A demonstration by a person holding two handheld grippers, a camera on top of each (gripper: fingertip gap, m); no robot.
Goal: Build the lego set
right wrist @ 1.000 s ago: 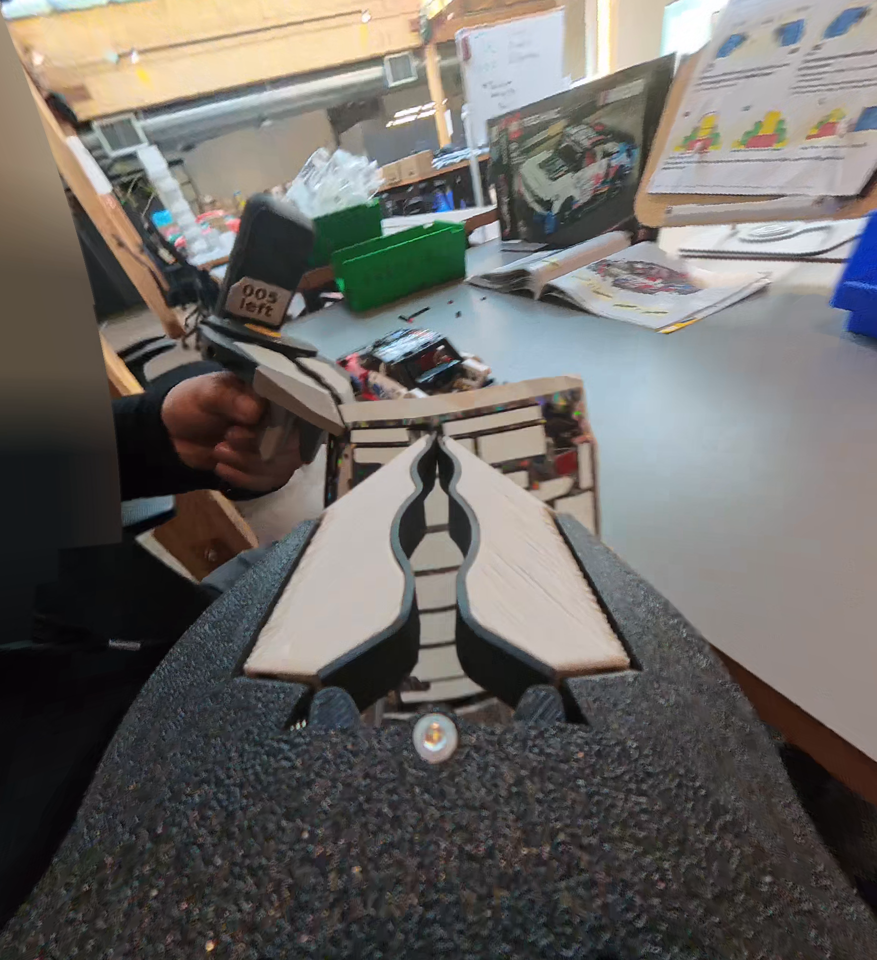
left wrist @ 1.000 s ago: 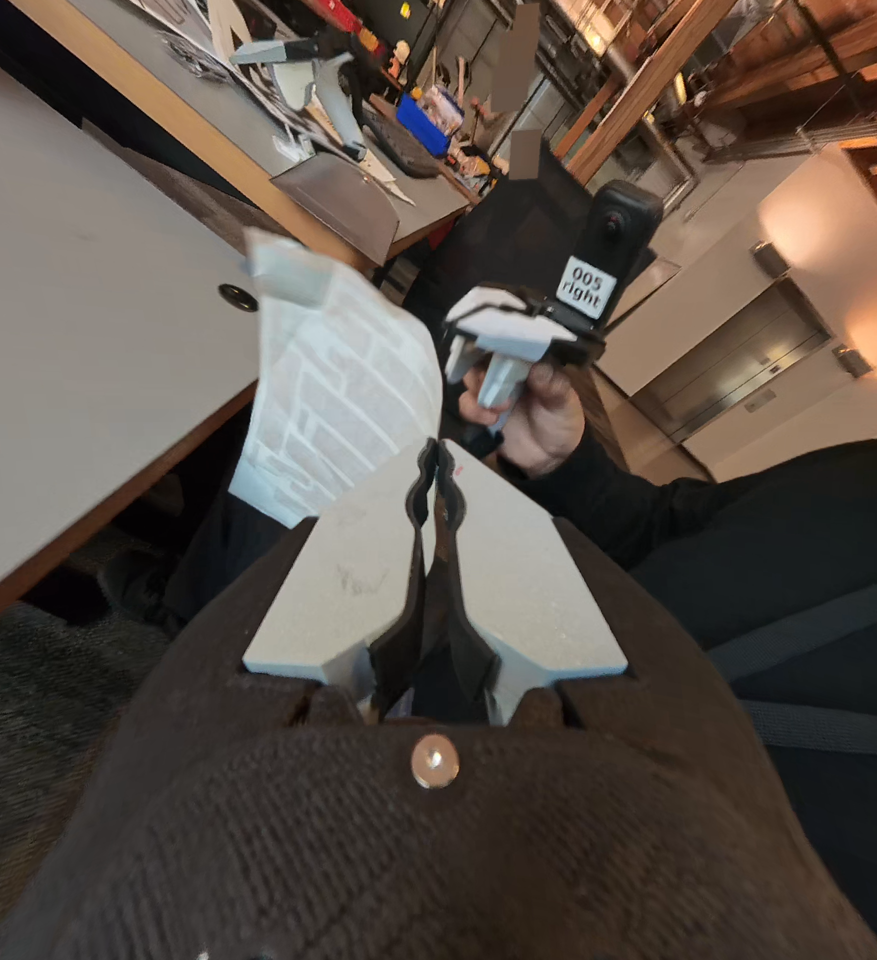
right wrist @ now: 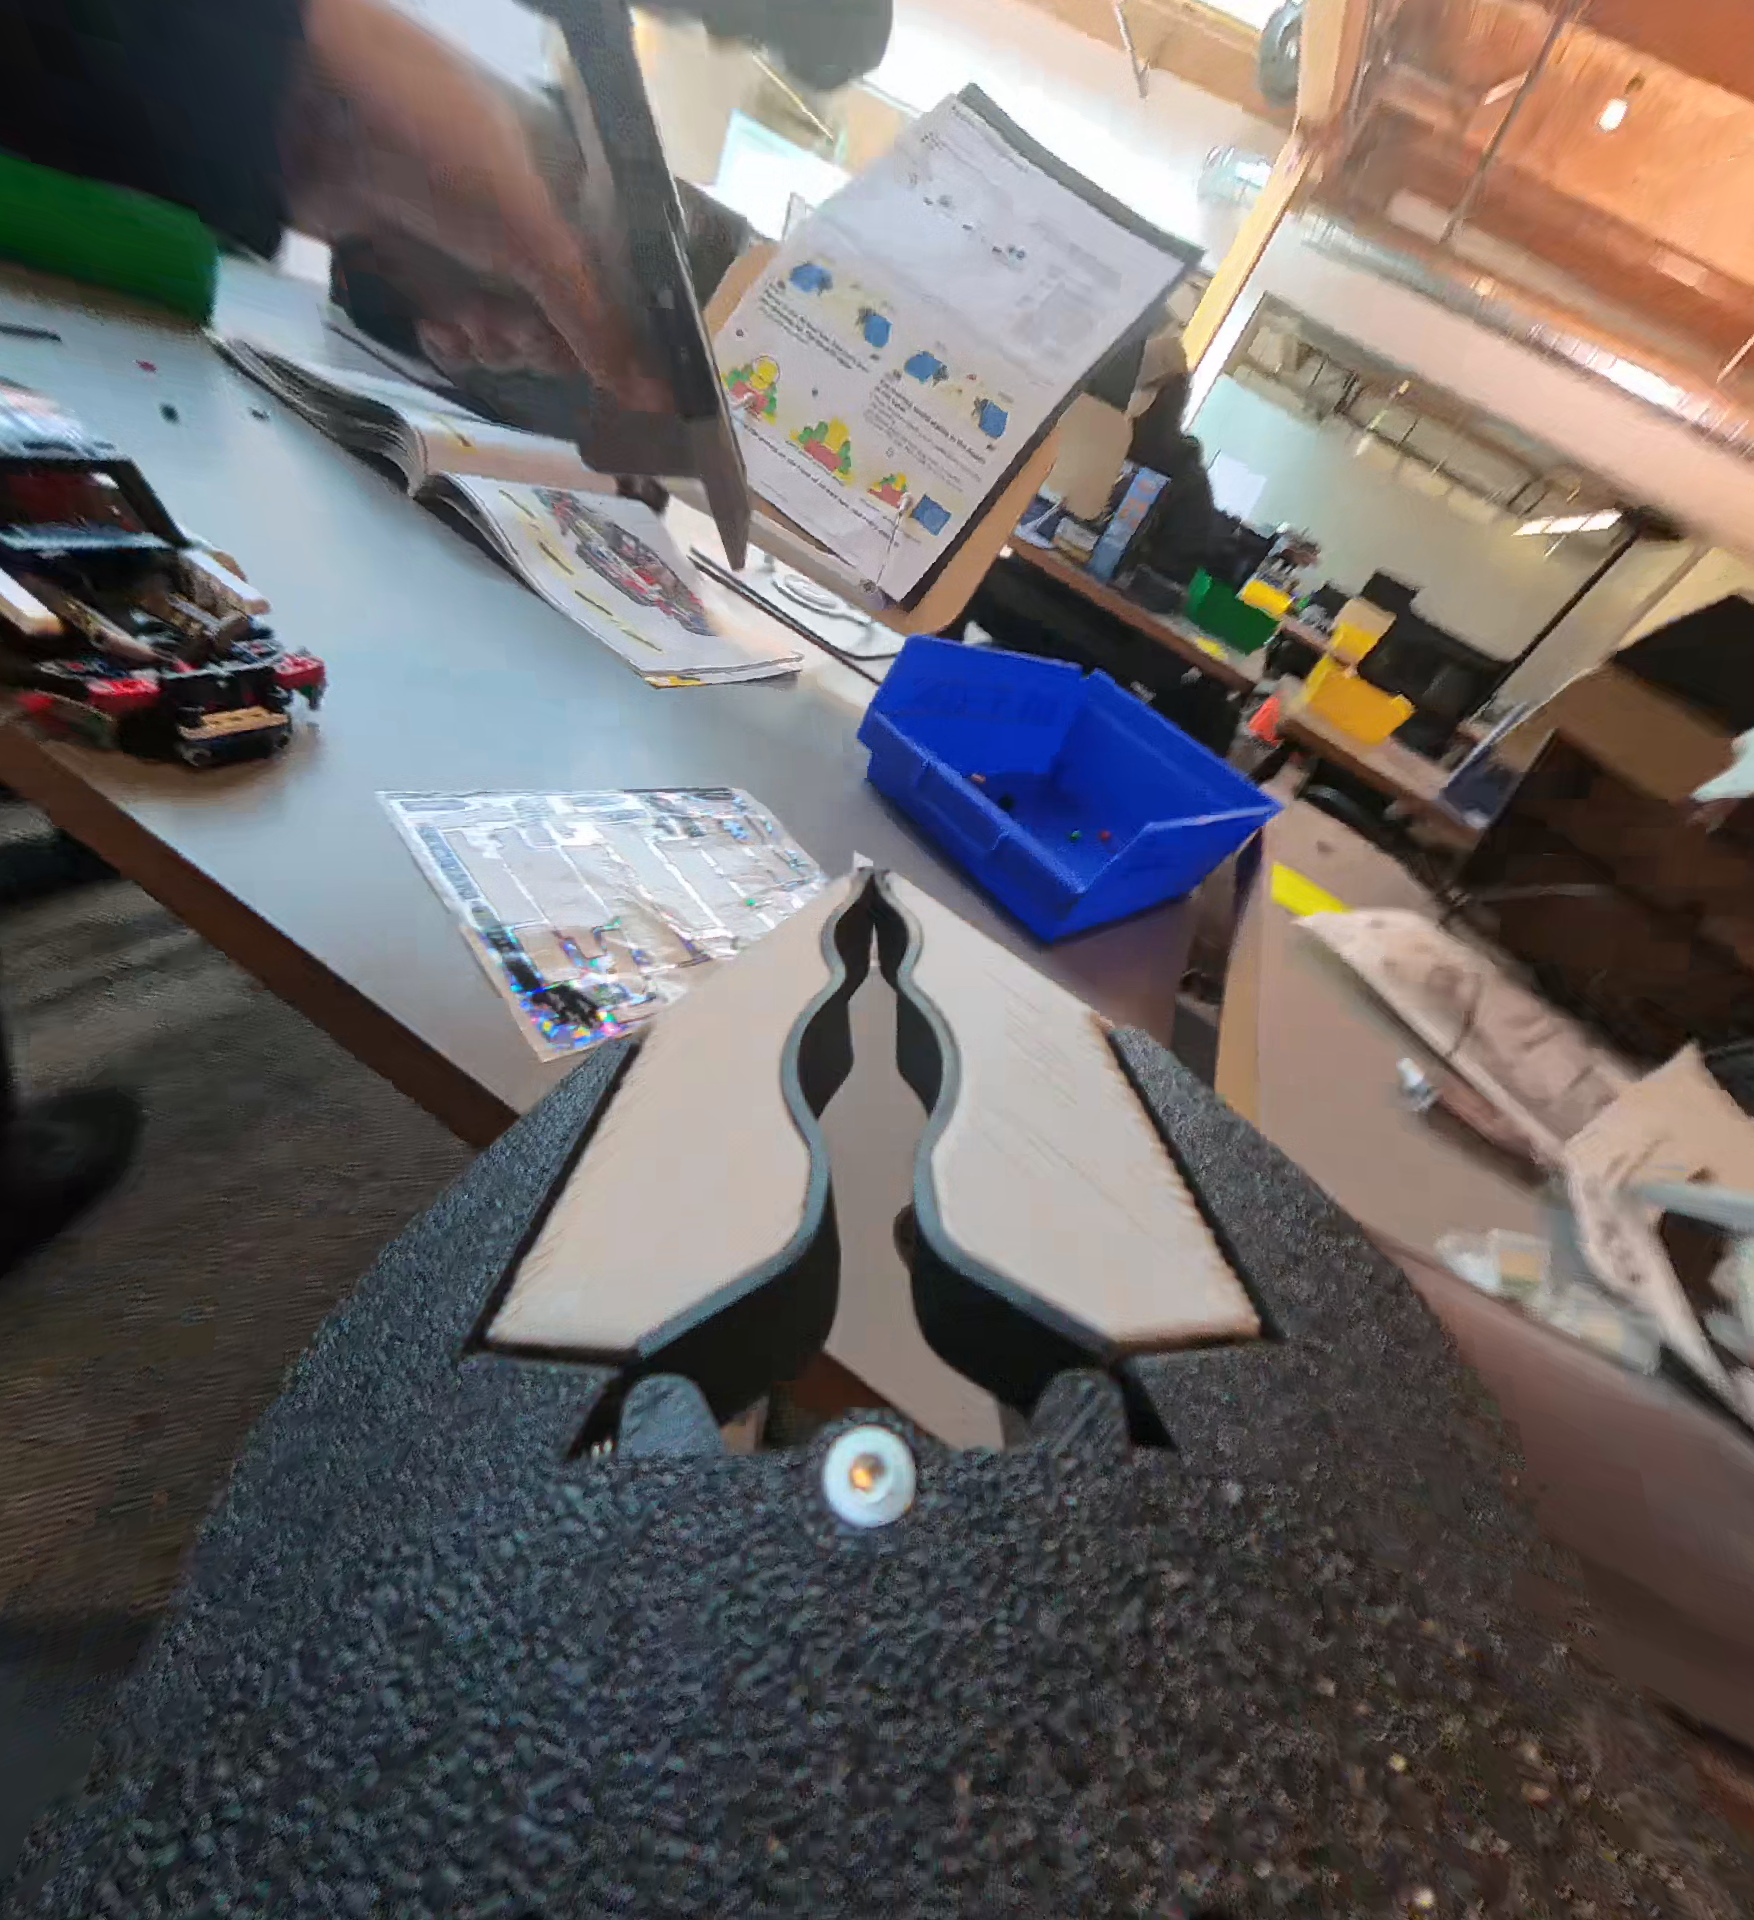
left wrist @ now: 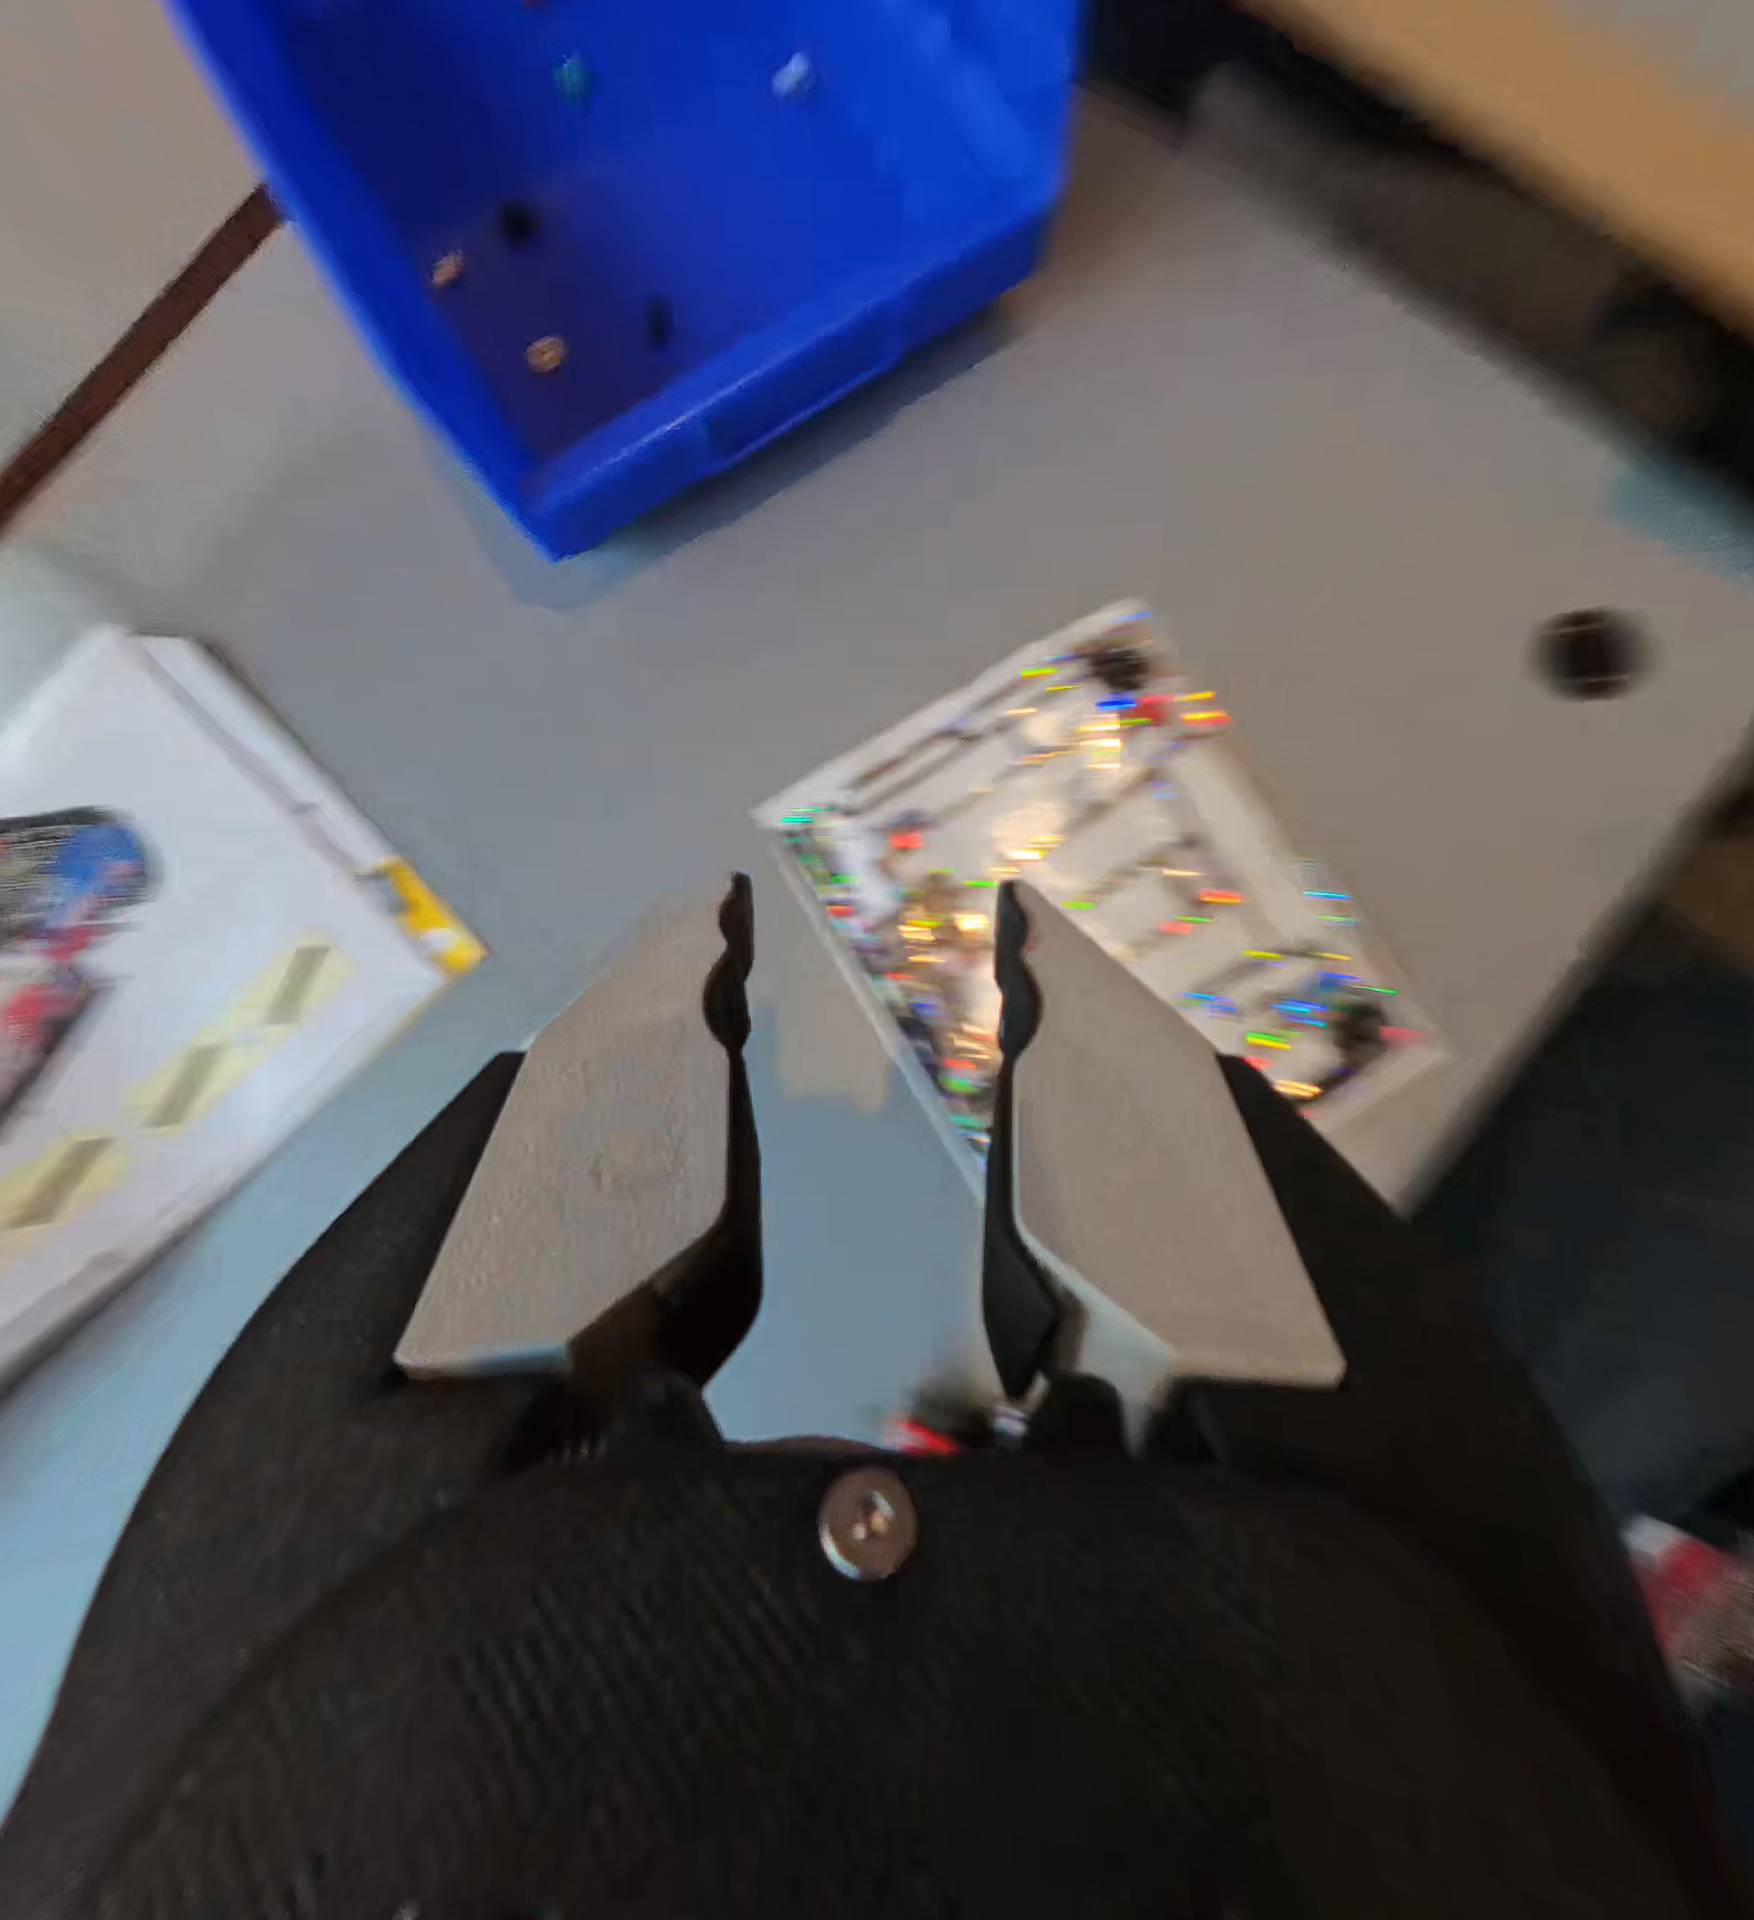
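We see bare grey table (right wrist: 416, 665) between the half-built lego car (right wrist: 114, 623) at the left edge and the shiny sticker sheet (right wrist: 592, 894) near the front edge: open room there. Far right, the blue bin (right wrist: 1049, 790) blocks the corner. The open instruction booklet (right wrist: 582, 540) lies farther back, with the propped-up sheet (right wrist: 946, 343) behind it. The left gripper (right wrist: 727, 520) hangs over the booklet, closing off that passage from above.

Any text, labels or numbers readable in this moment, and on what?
None can be read.
Open white instruction booklet on the grey table: print blurred.
Propped white printed instruction sheet: print too small.
Shiny holographic sticker sheet: markings blurred.
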